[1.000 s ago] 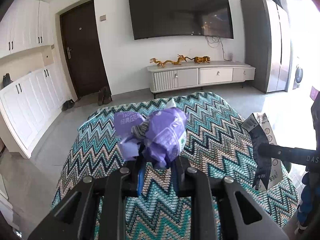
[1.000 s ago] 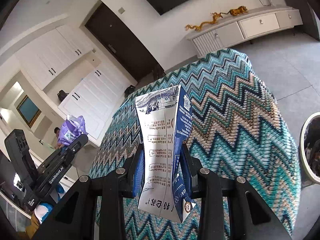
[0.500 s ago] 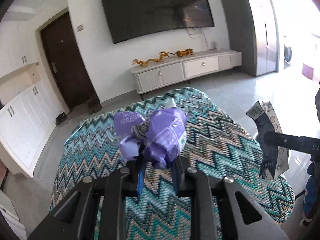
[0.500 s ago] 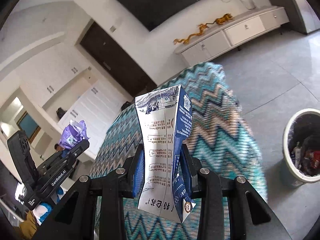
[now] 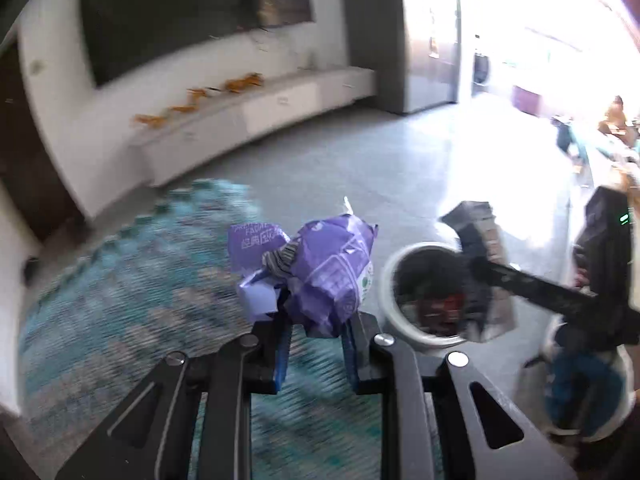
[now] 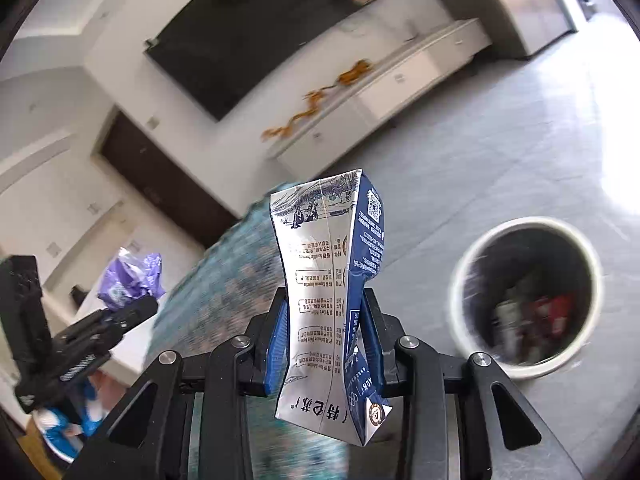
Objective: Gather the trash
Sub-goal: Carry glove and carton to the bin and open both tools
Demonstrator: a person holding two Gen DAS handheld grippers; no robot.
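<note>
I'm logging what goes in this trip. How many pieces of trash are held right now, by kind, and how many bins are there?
Purple wrapper, in left gripper: 1
Milk carton, in right gripper: 1
White bin, already holding trash: 1
Total: 3

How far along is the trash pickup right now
Done: some trash already lies in the white bin. In hand: left gripper clamps a crumpled purple wrapper; right gripper clamps a squashed milk carton. Left: drop both into the bin.

"FAC" on purple wrapper (image 5: 316,272)
</note>
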